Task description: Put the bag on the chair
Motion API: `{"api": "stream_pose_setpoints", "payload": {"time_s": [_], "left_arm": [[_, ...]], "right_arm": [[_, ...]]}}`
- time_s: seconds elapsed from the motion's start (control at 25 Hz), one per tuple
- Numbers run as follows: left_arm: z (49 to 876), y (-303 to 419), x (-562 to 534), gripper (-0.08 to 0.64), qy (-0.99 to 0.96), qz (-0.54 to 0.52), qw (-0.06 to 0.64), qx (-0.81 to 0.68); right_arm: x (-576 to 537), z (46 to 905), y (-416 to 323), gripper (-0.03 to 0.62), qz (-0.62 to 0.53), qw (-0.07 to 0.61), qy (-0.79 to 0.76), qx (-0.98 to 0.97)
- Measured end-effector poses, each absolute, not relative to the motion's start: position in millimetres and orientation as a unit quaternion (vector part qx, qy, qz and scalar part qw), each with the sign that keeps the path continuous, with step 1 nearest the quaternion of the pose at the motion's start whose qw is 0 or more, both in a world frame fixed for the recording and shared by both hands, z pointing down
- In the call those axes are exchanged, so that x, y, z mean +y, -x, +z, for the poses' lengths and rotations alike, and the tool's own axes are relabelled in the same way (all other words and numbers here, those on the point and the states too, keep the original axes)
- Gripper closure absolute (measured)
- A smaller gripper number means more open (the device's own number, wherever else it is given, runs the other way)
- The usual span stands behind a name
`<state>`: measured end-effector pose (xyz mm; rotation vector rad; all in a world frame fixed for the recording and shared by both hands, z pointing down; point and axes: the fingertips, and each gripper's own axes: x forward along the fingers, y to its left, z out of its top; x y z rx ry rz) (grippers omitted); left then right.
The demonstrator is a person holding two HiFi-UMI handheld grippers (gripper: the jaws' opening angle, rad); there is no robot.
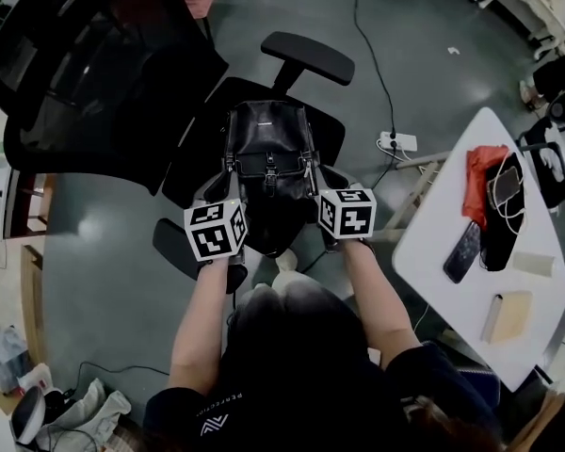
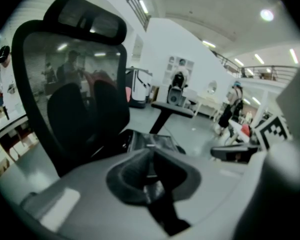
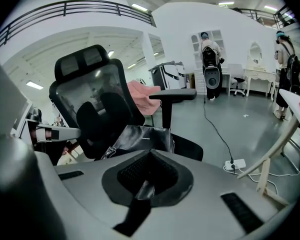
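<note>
Both grippers are locked on! The left gripper (image 2: pixel 151 171) is clenched on a black strap (image 2: pixel 162 211), and the right gripper (image 3: pixel 147 176) pinches a second strap (image 3: pixel 134 210). The bag (image 1: pixel 268 149), black and glossy like leather, lies over the seat of the chair (image 1: pixel 85 73), between the armrests. It looks soft and saggy, moderately heavy and likely slick on its faces, so the straps seem the sound place to hold, one each side to keep it level.
</note>
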<state>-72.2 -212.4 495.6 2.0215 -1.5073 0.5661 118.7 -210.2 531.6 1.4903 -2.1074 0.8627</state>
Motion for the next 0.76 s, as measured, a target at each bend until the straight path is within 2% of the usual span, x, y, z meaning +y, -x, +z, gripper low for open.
{"api": "stream_pose_setpoints", "payload": {"time_s": [0.76], "left_arm": [[501.0, 76.6, -204.7, 0.525, -0.741, 0.201, 0.287, -0.573]], "right_arm": [[-213.6, 544.5, -108.8, 0.595, 0.324, 0.211, -0.515, -0.765]]}}
